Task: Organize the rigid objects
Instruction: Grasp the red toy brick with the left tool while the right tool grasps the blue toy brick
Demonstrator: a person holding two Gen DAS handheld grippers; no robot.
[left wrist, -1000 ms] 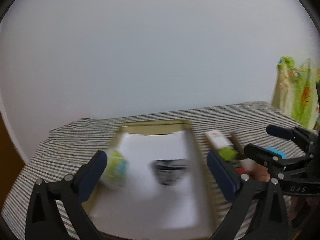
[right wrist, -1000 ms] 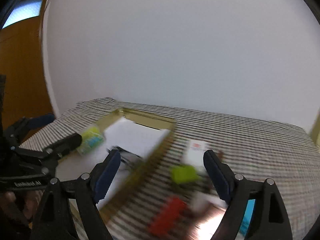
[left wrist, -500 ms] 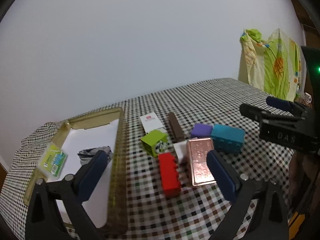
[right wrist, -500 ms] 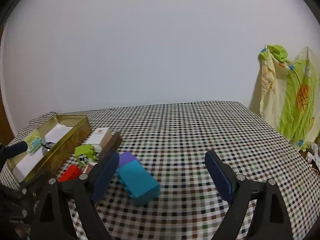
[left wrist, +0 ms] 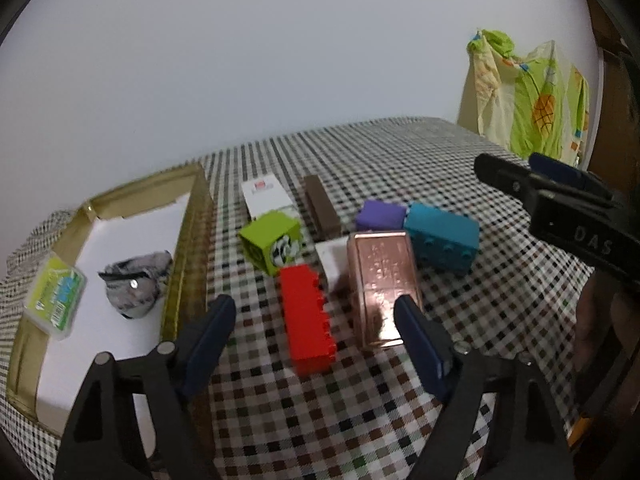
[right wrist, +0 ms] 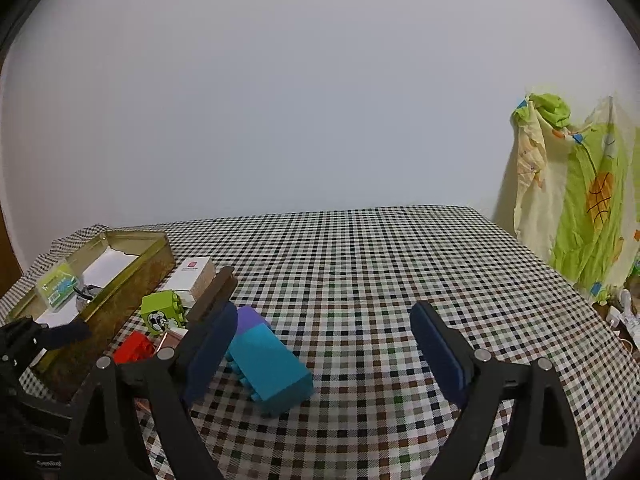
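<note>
The left tongs (left wrist: 316, 332) have closed in on the red brick (left wrist: 306, 316), spread wide; right tongs (right wrist: 320, 350) wide over bare checked desk (right wrist: 380, 264), centre frame.

Woven checked cloth (left wrist: 400, 160) covering the tabletop, matt. Gold tin tray (left wrist: 191, 240) of brushed metal, lined with smooth white paper (left wrist: 120, 240). Copper-coloured tin (left wrist: 382, 280), embossed and mirror-glossy. Red brick (left wrist: 306, 316), teal brick (right wrist: 272, 364) and lime cube (left wrist: 272, 240), smooth moulded plastic. Brown bar (left wrist: 322, 208), matt, wood-like. Hanging printed fabric (right wrist: 580, 200), creased.
</note>
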